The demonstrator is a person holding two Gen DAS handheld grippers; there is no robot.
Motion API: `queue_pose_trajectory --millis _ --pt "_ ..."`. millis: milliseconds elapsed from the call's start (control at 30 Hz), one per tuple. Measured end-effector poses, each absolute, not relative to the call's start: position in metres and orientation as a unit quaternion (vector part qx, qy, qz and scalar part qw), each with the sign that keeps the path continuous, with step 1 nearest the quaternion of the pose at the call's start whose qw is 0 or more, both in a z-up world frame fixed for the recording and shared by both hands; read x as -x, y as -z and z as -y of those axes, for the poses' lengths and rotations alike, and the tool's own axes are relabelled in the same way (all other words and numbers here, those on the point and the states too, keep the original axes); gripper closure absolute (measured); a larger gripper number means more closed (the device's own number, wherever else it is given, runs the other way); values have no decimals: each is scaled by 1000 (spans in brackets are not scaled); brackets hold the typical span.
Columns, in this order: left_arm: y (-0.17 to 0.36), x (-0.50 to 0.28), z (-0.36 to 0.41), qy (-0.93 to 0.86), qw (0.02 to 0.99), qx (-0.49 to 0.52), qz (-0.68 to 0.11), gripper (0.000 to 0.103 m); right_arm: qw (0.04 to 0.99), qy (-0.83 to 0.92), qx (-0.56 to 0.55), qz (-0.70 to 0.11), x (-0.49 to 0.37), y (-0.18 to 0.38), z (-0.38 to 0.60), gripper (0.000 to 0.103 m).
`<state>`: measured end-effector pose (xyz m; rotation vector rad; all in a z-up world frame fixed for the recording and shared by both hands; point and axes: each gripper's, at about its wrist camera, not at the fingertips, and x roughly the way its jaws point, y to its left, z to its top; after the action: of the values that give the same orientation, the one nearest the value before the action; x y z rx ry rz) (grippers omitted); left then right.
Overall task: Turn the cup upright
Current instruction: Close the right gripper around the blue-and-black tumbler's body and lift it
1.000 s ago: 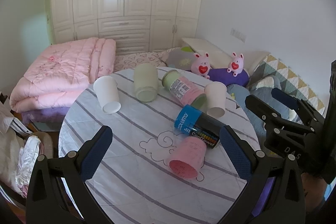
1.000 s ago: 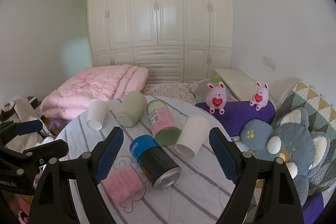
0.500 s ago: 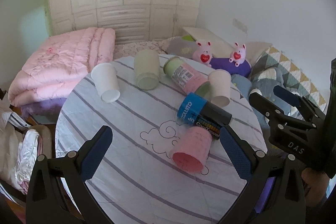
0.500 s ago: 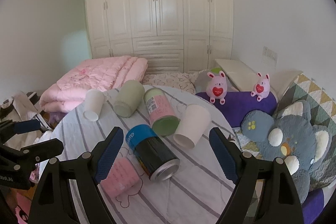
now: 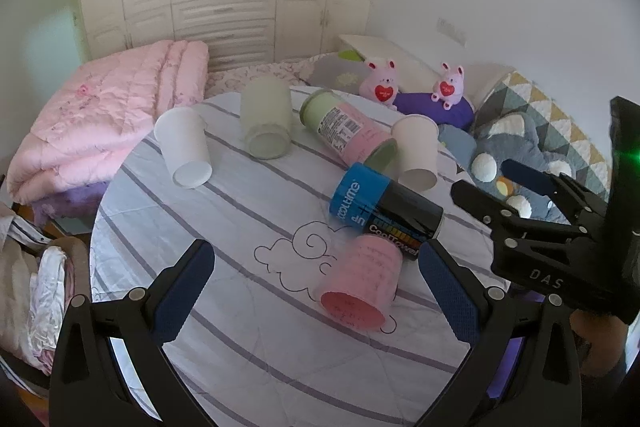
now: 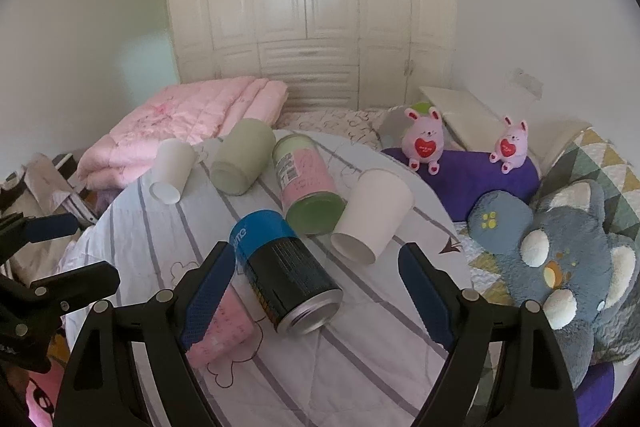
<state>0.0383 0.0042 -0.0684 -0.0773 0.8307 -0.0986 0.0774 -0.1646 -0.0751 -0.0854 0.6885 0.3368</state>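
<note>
Starting nearest the left gripper (image 5: pixel 316 281): its blue pads are spread wide with nothing in them, and the pink cup (image 5: pixel 362 285) lies on its side just ahead, between the fingers and nearer the right-hand one, open mouth facing the camera. There's faint writing on it but I can't read it. In the right wrist view the right gripper (image 6: pixel 316 281) is spread and empty too, and its left finger covers most of that pink cup (image 6: pixel 222 333), so only the lower part shows.

Touching the far side of the pink cup is the black and blue can (image 5: pixel 386 209), also lying down. The left view reads "cooltime" and "CoolTowel"; the right view only gives a cut-off bit of the name plus its silver end (image 6: pixel 310 313).

Further out sit a pink and green canister (image 5: pixel 348 135) with a label too small to read, a white paper cup (image 5: pixel 416 151) beside it, a frosted green cup (image 5: pixel 266 121) and another white cup (image 5: pixel 184 147), all tipped over on the striped tablecloth (image 5: pixel 224 219).

Only the left view shows "DAS" on the other gripper's body. The grey plush (image 6: pixel 560 259) shows fully only from the right.
</note>
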Motion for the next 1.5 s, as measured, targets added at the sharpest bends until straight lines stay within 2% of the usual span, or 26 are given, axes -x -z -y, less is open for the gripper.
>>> queue_pose_trajectory --millis 300,833,1133,1167,1200,1500 --pt "81 -50 -8 51 905 39 -421 0 881 -215 53 -417 -114 110 155 18" --pt "99 -75 -25 47 891 58 -447 0 811 -285 44 -509 -164 152 129 18" --pt "103 -79 -26 56 888 55 -453 0 791 -285 7 -541 -177 165 124 19" --pt "104 -80 -26 57 888 56 -454 0 789 -285 7 -545 -177 166 122 21" --pt "105 -80 -26 58 887 56 -454 0 787 -287 2 -546 -177 167 121 28" --pt "102 -77 -27 60 890 54 -449 0 814 -252 10 -524 -164 150 124 29"
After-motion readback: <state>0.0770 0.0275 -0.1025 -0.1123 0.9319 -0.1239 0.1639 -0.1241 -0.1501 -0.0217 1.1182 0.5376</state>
